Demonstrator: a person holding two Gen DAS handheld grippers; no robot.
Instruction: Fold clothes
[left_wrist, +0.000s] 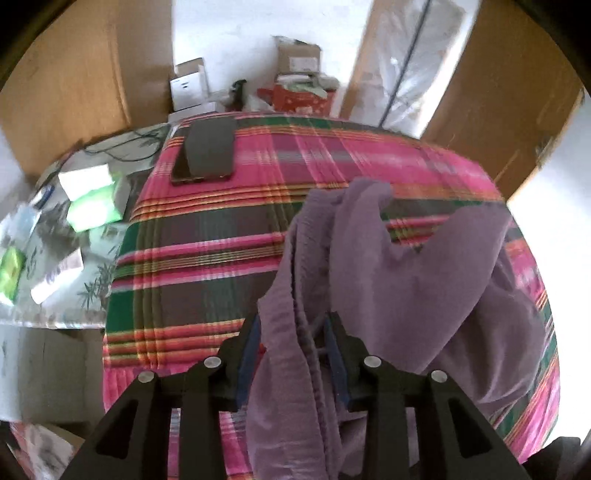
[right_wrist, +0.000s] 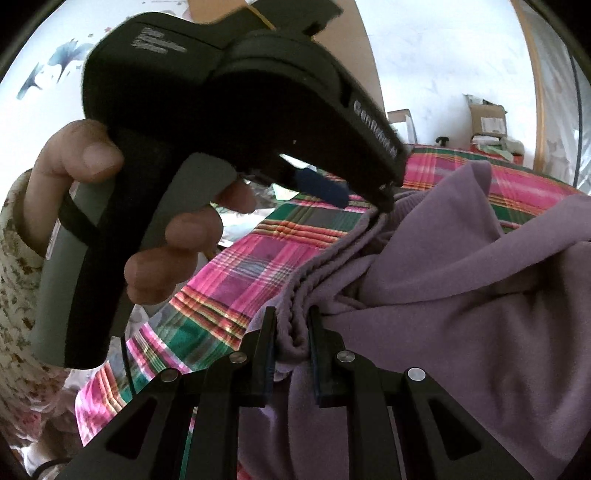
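Plainly, from the left wrist: left hand-held gripper pointing steeply down, jaws apart, blue pads showing on both inner faces. Between them, loose and unpinched, a ribbed edge of the purple garment. Rest of that garment heaped to the right on the plaid cloth, pink, green and dark-striped, spread over the tabletop. Farther back on the plaid, a flat dark case. Left of the plaid, on a leaf-printed cover, green and white boxes; print on them too blurred to read. By the back wall, a cardboard box with a pale label, illegible, and a red box beneath it.

Next, from the right wrist: right hand-held gripper clamped on a bunched fold of the same purple garment, cloth squeezed tight between narrow-set jaws and spilling away to the right. Above and left, filling much of the view, the black body of the left hand-held gripper, tip just at the garment's ribbed edge. White lettering along its side, roughly "GenRobot", last characters unclear; grey printed lines on its top, unreadable. Wrapped round its grey handle, a left hand, with a flower-patterned sleeve behind.
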